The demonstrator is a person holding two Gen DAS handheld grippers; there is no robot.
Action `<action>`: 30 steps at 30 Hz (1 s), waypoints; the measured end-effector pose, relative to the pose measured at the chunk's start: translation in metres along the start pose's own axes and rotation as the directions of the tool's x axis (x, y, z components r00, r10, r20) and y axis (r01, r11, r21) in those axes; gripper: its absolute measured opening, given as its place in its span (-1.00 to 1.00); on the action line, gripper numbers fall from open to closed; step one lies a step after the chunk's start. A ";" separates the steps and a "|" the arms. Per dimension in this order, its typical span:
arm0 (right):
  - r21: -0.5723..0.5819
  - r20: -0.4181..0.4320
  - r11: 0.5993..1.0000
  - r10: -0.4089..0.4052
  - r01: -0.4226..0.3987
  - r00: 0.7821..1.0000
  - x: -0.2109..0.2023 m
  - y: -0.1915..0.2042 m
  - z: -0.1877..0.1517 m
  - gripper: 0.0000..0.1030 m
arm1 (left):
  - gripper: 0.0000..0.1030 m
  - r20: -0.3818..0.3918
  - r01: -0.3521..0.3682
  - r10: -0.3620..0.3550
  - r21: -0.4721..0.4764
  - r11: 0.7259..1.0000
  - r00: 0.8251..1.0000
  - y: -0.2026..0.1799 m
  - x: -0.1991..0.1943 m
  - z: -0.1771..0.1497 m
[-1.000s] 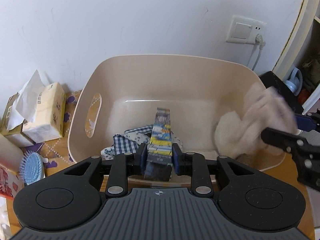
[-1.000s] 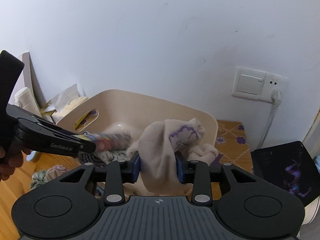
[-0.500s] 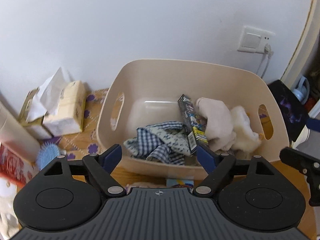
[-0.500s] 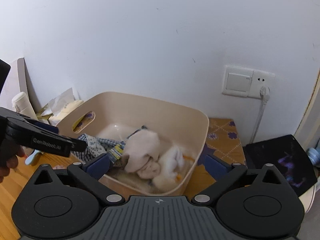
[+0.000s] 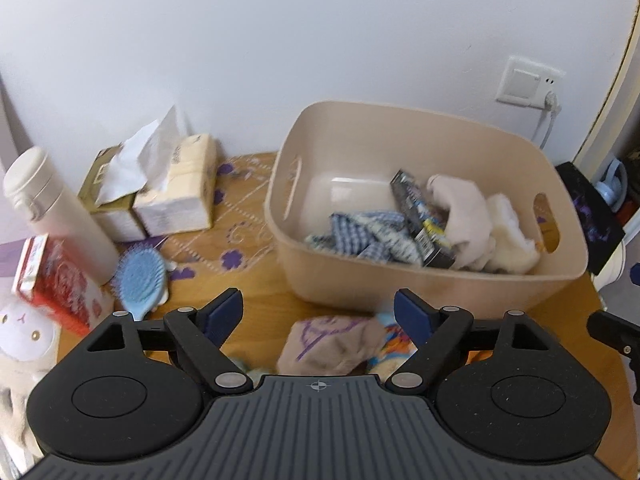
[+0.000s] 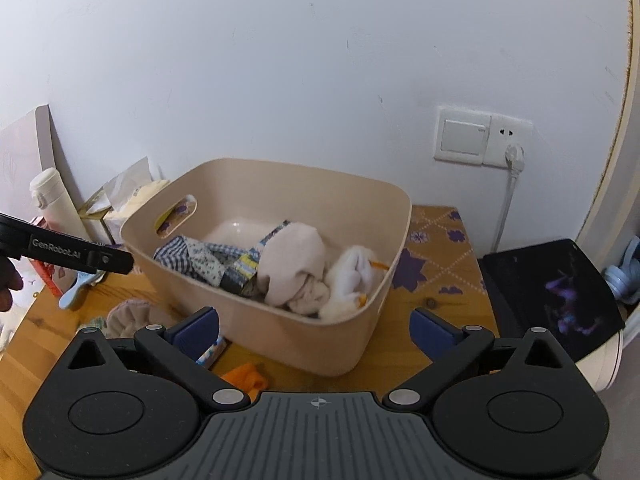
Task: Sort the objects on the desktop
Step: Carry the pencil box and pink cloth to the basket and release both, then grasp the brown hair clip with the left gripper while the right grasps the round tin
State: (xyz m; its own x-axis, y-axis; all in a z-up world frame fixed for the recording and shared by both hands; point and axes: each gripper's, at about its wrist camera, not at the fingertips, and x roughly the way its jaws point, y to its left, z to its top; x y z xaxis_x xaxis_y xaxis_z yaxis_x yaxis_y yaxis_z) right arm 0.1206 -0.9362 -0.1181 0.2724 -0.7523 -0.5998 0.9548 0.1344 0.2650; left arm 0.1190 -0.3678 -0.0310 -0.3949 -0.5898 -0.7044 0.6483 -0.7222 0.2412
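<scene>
A beige bin (image 5: 432,284) stands on the wooden desk by the wall. In it lie a checked cloth (image 5: 360,232), a dark printed box (image 5: 420,220), a pinkish-beige cloth (image 5: 464,212) and a white fluffy piece (image 5: 508,236). My left gripper (image 5: 318,306) hangs open just in front of the bin, nothing between its fingers. Below it on the desk lies a beige sock with purple lines (image 5: 328,344). My right gripper (image 6: 314,322) is wide open and empty before the bin's (image 6: 340,344) near wall. The same box (image 6: 244,268) and cloth (image 6: 292,264) show there.
Left of the bin are a tissue pack (image 5: 180,192), a white bottle (image 5: 60,216), a blue hairbrush (image 5: 140,276), a red carton (image 5: 52,280) and a plush toy (image 5: 20,336). An orange item (image 6: 244,376) lies by the bin. A black pad (image 6: 552,284) sits right.
Both grippers opened: the left let go of the dark box, the right let go of the beige cloth, and both things now lie in the bin. Both grippers drew back from it.
</scene>
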 end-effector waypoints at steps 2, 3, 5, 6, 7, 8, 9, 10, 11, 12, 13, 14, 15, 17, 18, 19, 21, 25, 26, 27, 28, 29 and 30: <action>0.008 -0.012 1.000 -0.008 0.008 1.000 -0.001 0.003 -0.007 1.00 | 0.63 -0.009 0.001 -0.001 0.005 1.000 1.000 0.005 -0.001 -0.007; 0.013 -0.019 1.000 -0.011 0.011 1.000 -0.002 0.005 -0.010 1.00 | 0.63 -0.016 -0.001 0.002 0.007 1.000 1.000 0.008 -0.002 -0.011; 0.024 -0.033 1.000 -0.014 0.015 0.999 -0.002 0.007 -0.018 1.00 | 0.63 -0.036 -0.008 0.008 0.008 1.000 0.999 0.013 -0.001 -0.019; 0.027 -0.040 0.999 -0.015 0.016 0.999 -0.002 0.008 -0.021 1.00 | 0.63 -0.046 -0.007 0.008 0.006 1.000 0.999 0.015 -0.001 -0.023; 0.032 -0.048 0.999 -0.017 0.018 0.999 -0.002 0.009 -0.025 1.00 | 0.63 -0.055 -0.005 0.005 0.003 1.000 0.998 0.018 -0.001 -0.027; 0.037 -0.055 0.999 -0.019 0.021 0.998 -0.002 0.011 -0.029 1.00 | 0.63 -0.062 0.002 -0.002 0.005 1.000 0.998 0.020 -0.001 -0.031; 0.042 -0.062 0.999 -0.018 0.021 0.998 -0.002 0.013 -0.033 1.00 | 0.63 -0.071 0.005 -0.005 0.005 1.000 0.997 0.022 -0.001 -0.035; 0.045 -0.068 0.999 -0.017 0.020 0.998 -0.003 0.014 -0.037 1.00 | 0.63 -0.080 0.008 -0.008 0.007 1.000 0.997 0.023 -0.001 -0.040; 0.047 -0.076 0.999 -0.017 0.020 0.997 -0.003 0.016 -0.040 1.00 | 0.63 -0.088 0.015 -0.014 0.012 1.000 0.996 0.024 0.000 -0.045; 0.047 -0.085 0.999 -0.016 0.020 0.996 -0.003 0.019 -0.045 1.00 | 0.63 -0.099 0.017 -0.015 0.014 1.000 0.995 0.025 0.000 -0.050; 0.047 -0.092 0.999 -0.015 0.019 0.996 -0.003 0.021 -0.048 1.00 | 0.63 -0.108 0.019 -0.017 0.016 1.000 0.994 0.025 0.001 -0.055; 0.046 -0.099 0.999 -0.013 0.018 0.995 -0.003 0.023 -0.051 1.00 | 0.63 -0.115 0.028 -0.025 0.020 0.999 0.993 0.026 0.000 -0.060; 0.043 -0.106 0.999 -0.010 0.015 0.994 -0.004 0.025 -0.054 1.00 | 0.63 -0.122 0.036 -0.033 0.021 0.999 0.992 0.025 0.000 -0.066; 0.037 -0.118 0.999 -0.007 0.011 0.993 -0.004 0.028 -0.059 1.00 | 0.63 -0.135 0.055 -0.051 0.028 0.998 0.989 0.024 -0.001 -0.076; 0.033 -0.125 0.999 -0.005 0.009 0.992 -0.004 0.030 -0.061 1.00 | 0.63 -0.140 0.064 -0.059 0.030 0.997 0.988 0.023 -0.002 -0.081; 0.031 -0.131 0.999 -0.003 0.008 0.991 -0.004 0.031 -0.063 1.00 | 0.63 -0.143 0.071 -0.066 0.030 0.997 0.988 0.023 -0.003 -0.085; 0.028 -0.146 1.000 -0.004 0.008 0.989 -0.004 0.033 -0.066 1.00 | 0.63 -0.157 0.089 -0.084 0.027 0.996 0.984 0.021 -0.003 -0.094; 0.023 -0.183 1.000 -0.006 0.011 0.983 -0.001 0.038 -0.077 1.00 | 0.63 -0.191 0.114 -0.104 0.044 0.993 0.976 0.017 -0.002 -0.109; 0.023 -0.192 1.000 -0.006 0.010 0.981 0.000 0.040 -0.080 1.00 | 0.63 -0.196 0.124 -0.111 0.053 0.991 0.974 0.017 -0.002 -0.113; 0.022 -0.202 1.000 -0.004 0.008 0.979 0.000 0.042 -0.084 1.00 | 0.63 -0.204 0.128 -0.112 0.063 0.990 0.972 0.015 -0.002 -0.116; 0.022 -0.215 1.000 0.000 0.005 0.977 0.002 0.044 -0.088 1.00 | 0.63 -0.211 0.130 -0.113 0.072 0.989 0.971 0.015 -0.002 -0.119; 0.023 -0.226 1.000 0.004 0.001 0.974 0.003 0.045 -0.091 1.00 | 0.63 -0.215 0.139 -0.118 0.083 0.987 0.969 0.014 -0.001 -0.121; 0.021 -0.241 1.000 0.008 -0.003 0.970 0.004 0.047 -0.095 1.00 | 0.63 -0.221 0.145 -0.122 0.090 0.985 0.968 0.013 0.000 -0.124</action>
State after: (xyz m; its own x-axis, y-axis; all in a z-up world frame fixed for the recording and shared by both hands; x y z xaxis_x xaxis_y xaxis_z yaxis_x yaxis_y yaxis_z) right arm 0.1782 -0.8716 -0.1799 0.3009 -0.5735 -0.7619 0.9512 0.1230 0.2831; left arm 0.2082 -0.3326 -0.1102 -0.3174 -0.4027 -0.8586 0.5231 -0.8295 0.1957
